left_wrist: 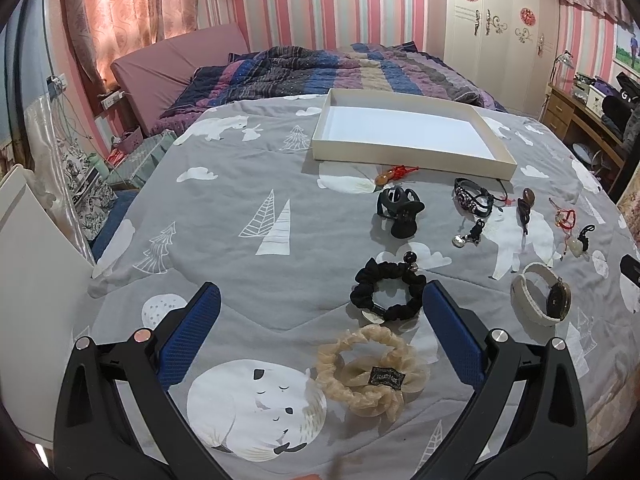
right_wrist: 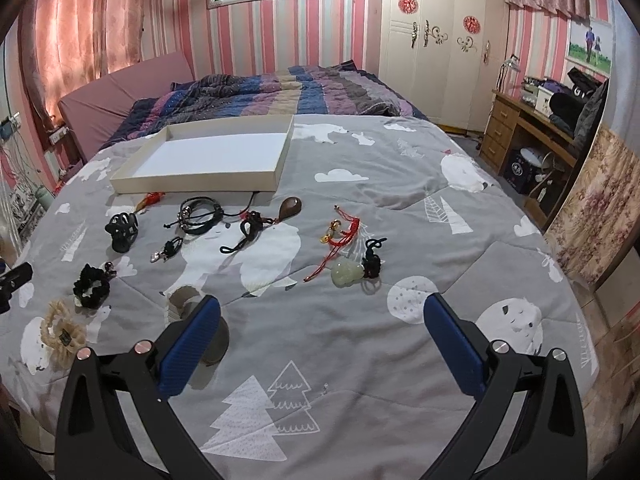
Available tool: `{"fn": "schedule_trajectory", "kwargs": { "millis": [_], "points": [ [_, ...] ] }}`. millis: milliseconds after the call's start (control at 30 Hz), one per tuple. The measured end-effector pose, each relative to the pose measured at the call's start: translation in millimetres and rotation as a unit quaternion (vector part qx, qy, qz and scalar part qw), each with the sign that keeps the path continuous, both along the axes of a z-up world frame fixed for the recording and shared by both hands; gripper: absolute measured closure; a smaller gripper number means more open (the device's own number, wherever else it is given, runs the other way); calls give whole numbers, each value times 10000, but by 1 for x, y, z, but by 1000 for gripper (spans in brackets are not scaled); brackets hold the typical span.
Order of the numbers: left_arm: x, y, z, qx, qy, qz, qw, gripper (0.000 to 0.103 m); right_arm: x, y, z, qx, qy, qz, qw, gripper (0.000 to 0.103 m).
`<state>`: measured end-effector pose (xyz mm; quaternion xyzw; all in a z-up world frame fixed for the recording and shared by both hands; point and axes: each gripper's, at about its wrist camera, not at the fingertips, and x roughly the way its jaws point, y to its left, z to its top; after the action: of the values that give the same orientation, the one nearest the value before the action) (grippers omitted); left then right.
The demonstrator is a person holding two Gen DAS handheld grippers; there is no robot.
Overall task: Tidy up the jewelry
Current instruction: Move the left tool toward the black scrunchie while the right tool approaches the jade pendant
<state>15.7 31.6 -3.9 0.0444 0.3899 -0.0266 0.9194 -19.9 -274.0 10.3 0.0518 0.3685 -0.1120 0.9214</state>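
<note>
A shallow white box (left_wrist: 404, 130) (right_wrist: 208, 158) lies empty on the grey quilt. Jewelry is spread in front of it: a black hair claw (left_wrist: 400, 210) (right_wrist: 122, 230), a black scrunchie (left_wrist: 386, 292) (right_wrist: 91, 286), a beige scrunchie (left_wrist: 370, 372) (right_wrist: 62, 334), a white-strapped watch (left_wrist: 542, 294), a black bracelet (left_wrist: 472, 196) (right_wrist: 200, 210), a brown pendant (right_wrist: 289, 208) and a jade pendant (right_wrist: 347, 274). My left gripper (left_wrist: 322, 300) is open above the two scrunchies. My right gripper (right_wrist: 322, 308) is open over bare quilt, with the watch mostly hidden behind its left finger (right_wrist: 188, 344).
A striped blanket (left_wrist: 320, 68) is bunched behind the box. A wooden desk (right_wrist: 528, 132) and a white wardrobe (right_wrist: 440, 40) stand to the right. The other gripper's black tip (right_wrist: 14, 280) shows at the left edge. Red cord charms (right_wrist: 344, 232) lie near the jade pendant.
</note>
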Motion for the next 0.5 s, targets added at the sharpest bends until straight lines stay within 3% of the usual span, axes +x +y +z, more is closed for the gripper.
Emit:
{"fn": "schedule_trajectory", "kwargs": {
  "millis": [200,500],
  "points": [
    [2,4,-1,-75,-15,45,10000,3,3,-8,-2,363,42,-94,9993,2],
    [13,9,-2,-116,14,60,9999,3,12,-9,-6,213,104,-125,9996,2]
  ]
}}
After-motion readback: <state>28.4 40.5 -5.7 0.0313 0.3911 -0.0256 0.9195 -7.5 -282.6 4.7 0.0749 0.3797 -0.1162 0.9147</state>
